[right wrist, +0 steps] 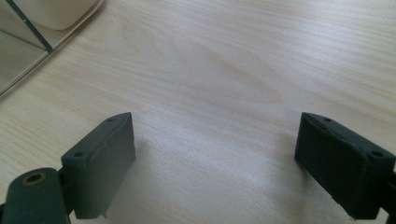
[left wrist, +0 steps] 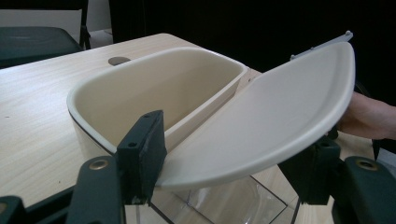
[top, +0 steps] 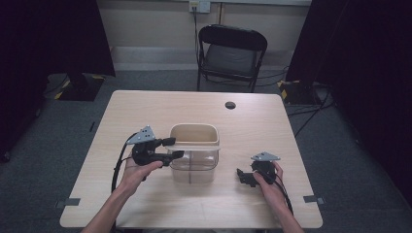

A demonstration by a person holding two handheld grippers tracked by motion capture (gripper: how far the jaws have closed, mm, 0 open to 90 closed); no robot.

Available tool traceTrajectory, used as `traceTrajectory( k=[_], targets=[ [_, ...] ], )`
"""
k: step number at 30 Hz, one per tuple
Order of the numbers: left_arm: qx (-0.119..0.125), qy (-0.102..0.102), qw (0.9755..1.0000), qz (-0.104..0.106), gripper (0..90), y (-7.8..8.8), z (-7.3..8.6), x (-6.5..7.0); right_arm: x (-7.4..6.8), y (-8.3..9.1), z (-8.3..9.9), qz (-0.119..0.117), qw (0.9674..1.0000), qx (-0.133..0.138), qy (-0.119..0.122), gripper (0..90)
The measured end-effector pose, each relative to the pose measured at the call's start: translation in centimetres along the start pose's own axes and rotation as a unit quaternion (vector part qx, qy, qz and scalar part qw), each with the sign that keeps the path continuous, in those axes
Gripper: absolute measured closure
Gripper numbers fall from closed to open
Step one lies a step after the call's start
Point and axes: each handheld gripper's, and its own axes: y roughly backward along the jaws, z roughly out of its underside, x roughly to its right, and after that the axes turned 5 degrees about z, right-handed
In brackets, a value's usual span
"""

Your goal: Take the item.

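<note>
A cream lid and cream inner tub sit in a clear container. The surface is pale wood grain. Both grippers are black with grey top plates. The folding chair is black.

Lighting even, from overhead; the pale wooden table is well lit, its dark curtained surrounds dim. Soft shadows below the black gripper jaws in the right gripper view. Near jaws slightly blurred.
</note>
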Motion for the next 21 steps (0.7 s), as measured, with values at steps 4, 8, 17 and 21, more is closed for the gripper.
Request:
traceTrajectory(
  k=[4, 8, 17, 21],
  targets=[
    [0.001, 0.006, 1.0, 0.0, 36.6, 0.04, -0.06, -0.04, 0.0, 0.0, 0.0, 0.0, 1.0, 0.0, 0.0, 11.6],
    [-0.003, 0.003, 1.0, 0.0, 38.0, 0.15, -0.18, -0.21, 0.0, 0.0, 0.0, 0.0, 1.0, 0.0, 0.0, 11.6],
    [0.002, 0.009, 1.0, -0.001, 40.5, 0.16, -0.36, -0.25, -0.02, 0.01, 0.01, 0.0, 1.0, 0.0, 0.0, 11.6],
    [0.002, 0.011, 0.9999, -0.001, 40.6, 0.16, -0.42, -0.24, -0.02, 0.02, 0.01, 0.0, 1.0, 0.0, 0.0, 11.6]
  ],
)
